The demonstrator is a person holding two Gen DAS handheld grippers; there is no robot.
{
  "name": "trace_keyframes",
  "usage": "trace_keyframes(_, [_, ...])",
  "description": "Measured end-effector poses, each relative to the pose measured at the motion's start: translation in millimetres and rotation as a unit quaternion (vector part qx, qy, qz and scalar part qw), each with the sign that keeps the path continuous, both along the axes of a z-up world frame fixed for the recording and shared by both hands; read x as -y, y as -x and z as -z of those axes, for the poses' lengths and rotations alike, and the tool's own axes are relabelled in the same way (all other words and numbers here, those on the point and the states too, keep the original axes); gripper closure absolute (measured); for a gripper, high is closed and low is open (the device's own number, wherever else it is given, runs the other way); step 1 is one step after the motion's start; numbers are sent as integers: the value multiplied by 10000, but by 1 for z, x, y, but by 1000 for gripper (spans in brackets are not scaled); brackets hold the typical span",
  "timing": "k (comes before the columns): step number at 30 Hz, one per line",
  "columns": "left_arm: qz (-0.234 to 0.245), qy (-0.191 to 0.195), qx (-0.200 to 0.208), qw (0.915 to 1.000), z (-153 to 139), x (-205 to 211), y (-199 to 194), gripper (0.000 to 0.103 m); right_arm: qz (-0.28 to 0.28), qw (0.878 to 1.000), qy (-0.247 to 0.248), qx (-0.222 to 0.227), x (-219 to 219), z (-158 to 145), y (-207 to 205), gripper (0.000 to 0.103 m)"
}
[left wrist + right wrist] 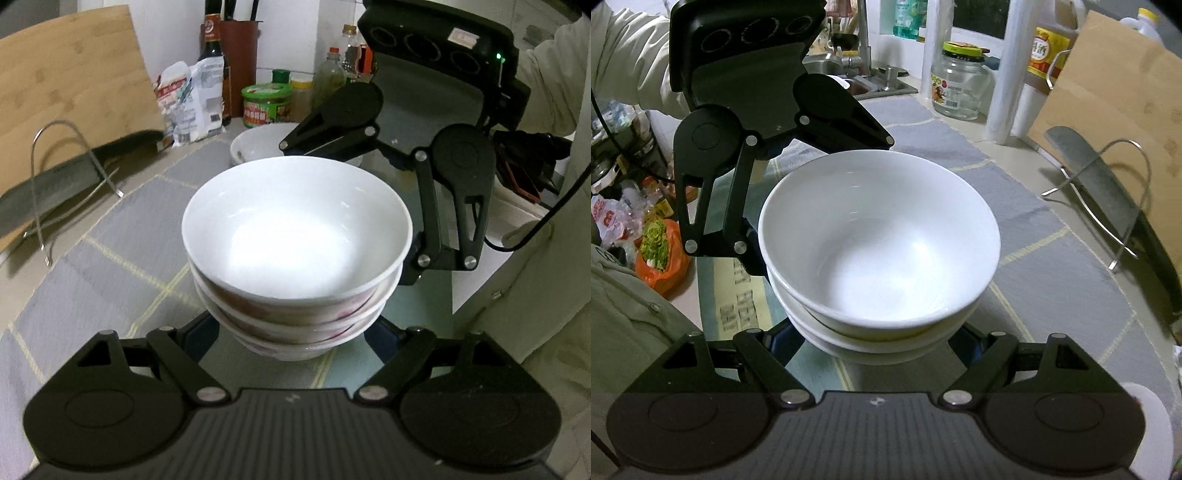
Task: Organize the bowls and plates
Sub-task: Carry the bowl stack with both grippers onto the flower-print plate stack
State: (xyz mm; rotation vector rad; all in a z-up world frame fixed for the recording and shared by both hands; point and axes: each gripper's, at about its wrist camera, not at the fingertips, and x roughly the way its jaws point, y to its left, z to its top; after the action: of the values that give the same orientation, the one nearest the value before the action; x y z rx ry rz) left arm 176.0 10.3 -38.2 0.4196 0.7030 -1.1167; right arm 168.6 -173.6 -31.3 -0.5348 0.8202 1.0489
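We hold the stack of bowls (295,258) above the mat (110,266), with the left gripper (291,343) and the right gripper (882,347) each partly open and closed around its lower sides. If one hand rises faster, the stack could tilt and the top bowl (879,236) may slide off.

My right gripper (877,334) clamps a stack of white ceramic bowls (879,240); my left gripper (757,254) grips the stack's far side above the grey checked mat (1052,236).
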Motion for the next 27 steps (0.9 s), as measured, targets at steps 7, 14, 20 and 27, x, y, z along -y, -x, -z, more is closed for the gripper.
trace_keyframes(7, [19,63,143,9999,-11,54,4,18,18,9999,64,160,51,-11,-3,16])
trace_keyframes(14, [199,113,275,9994,-15,105,-10,18,199,9993,118,308,106,-19,-10,16])
trace_keyframes(20, [451,76,432,9980,-19,144,-28,18,445,9981,144,401,146,-21,-19,16])
trace_keyframes(27, [692,37,506,9963,-15,180,-56,18,720,9958,256,495,177,-16,-36,16])
